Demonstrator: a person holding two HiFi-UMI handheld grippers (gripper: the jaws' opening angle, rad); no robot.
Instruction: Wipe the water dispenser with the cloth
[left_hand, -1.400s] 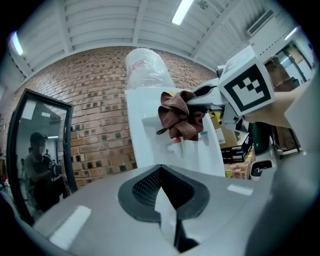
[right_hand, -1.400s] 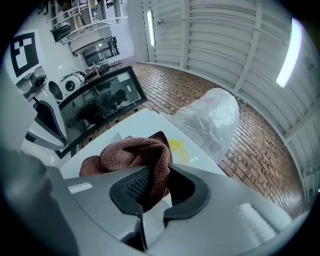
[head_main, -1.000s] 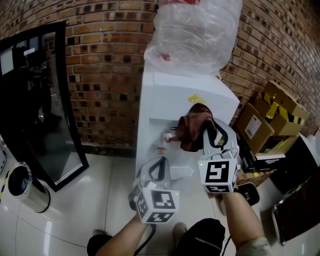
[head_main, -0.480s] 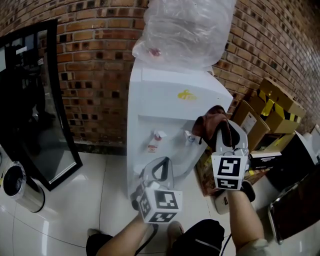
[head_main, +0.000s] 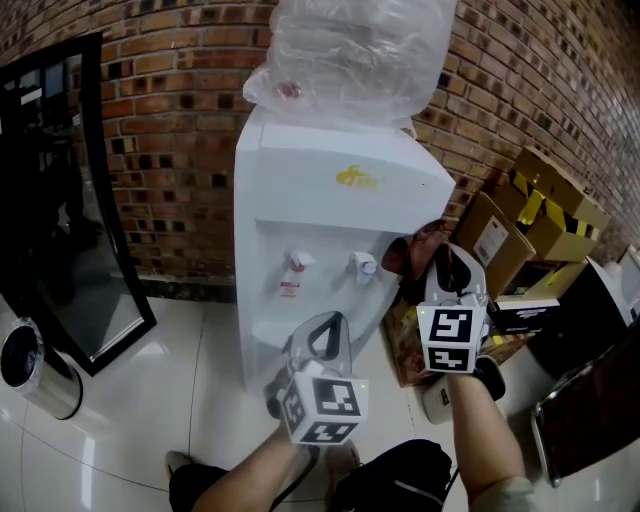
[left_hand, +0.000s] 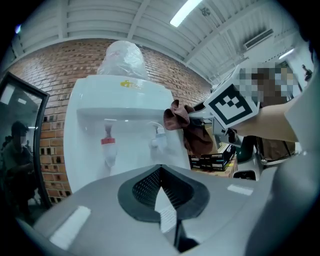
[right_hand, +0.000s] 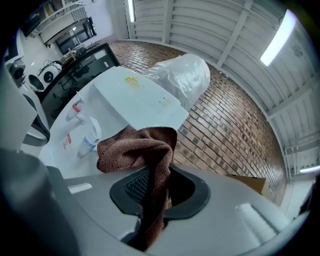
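The white water dispenser (head_main: 330, 200) stands against the brick wall, with a plastic-wrapped bottle (head_main: 350, 50) on top and two taps, red (head_main: 297, 262) and blue (head_main: 364, 264). My right gripper (head_main: 440, 262) is shut on a brown cloth (head_main: 415, 250), which sits bunched at the dispenser's right front edge, just right of the blue tap. In the right gripper view the cloth (right_hand: 135, 147) hangs down between the jaws. My left gripper (head_main: 324, 325) hovers lower in front of the dispenser, shut with nothing in it. The left gripper view shows the dispenser (left_hand: 125, 130) and the cloth (left_hand: 177, 115) ahead.
Cardboard boxes (head_main: 540, 215) are stacked right of the dispenser, and a dark chair (head_main: 590, 420) sits at the lower right. A black glass-door cabinet (head_main: 60, 200) and a steel bin (head_main: 35, 370) stand at the left. The floor is glossy white tile.
The right gripper has carried the cloth rightward and down, from the front panel by the taps to the dispenser's right front edge. The left gripper has shifted a little.
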